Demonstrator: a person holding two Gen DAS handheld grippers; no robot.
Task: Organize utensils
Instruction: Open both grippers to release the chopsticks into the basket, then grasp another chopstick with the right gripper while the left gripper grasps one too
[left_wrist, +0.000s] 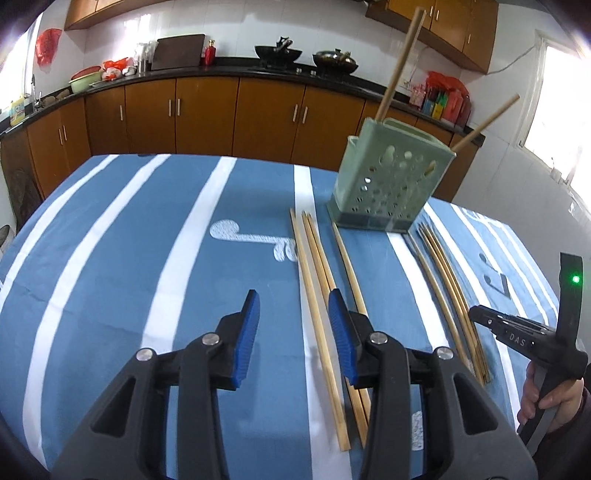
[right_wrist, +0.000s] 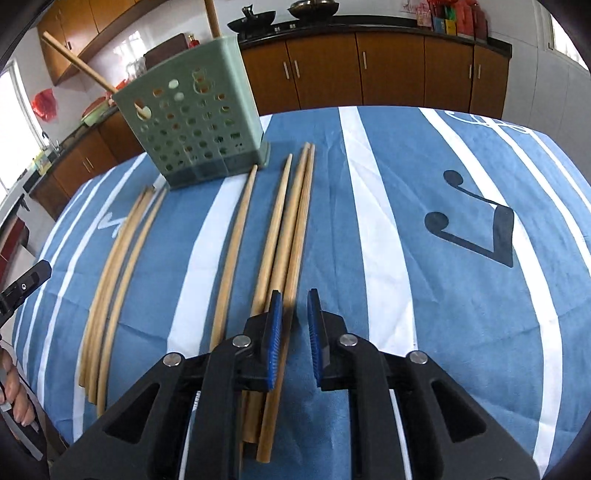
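We work over a table draped in a blue cloth with white stripes. In the left wrist view, our left gripper hovers above the cloth with its blue pads set moderately apart and nothing between them except a chopstick lying on the cloth below the gap. Four loose chopsticks lie side by side from the gripper's 12 o'clock down past its right finger, their far tips just short of the green holder. That perforated holder stands upright at about 1 o'clock, with two chopsticks leaning out of its top. Further right, at 2 o'clock, a second bundle of chopsticks lies on the cloth, and at 3 o'clock we see our right gripper's black body with a hand on its handle.

In the right wrist view, the holder sits at 11 o'clock, and the left bundle curves along at 9 to 10 o'clock. The right gripper has a narrow gap between its pads; the chopsticks of the nearer group pass under its left finger, one showing in the gap, and we cannot tell whether the pads touch it.
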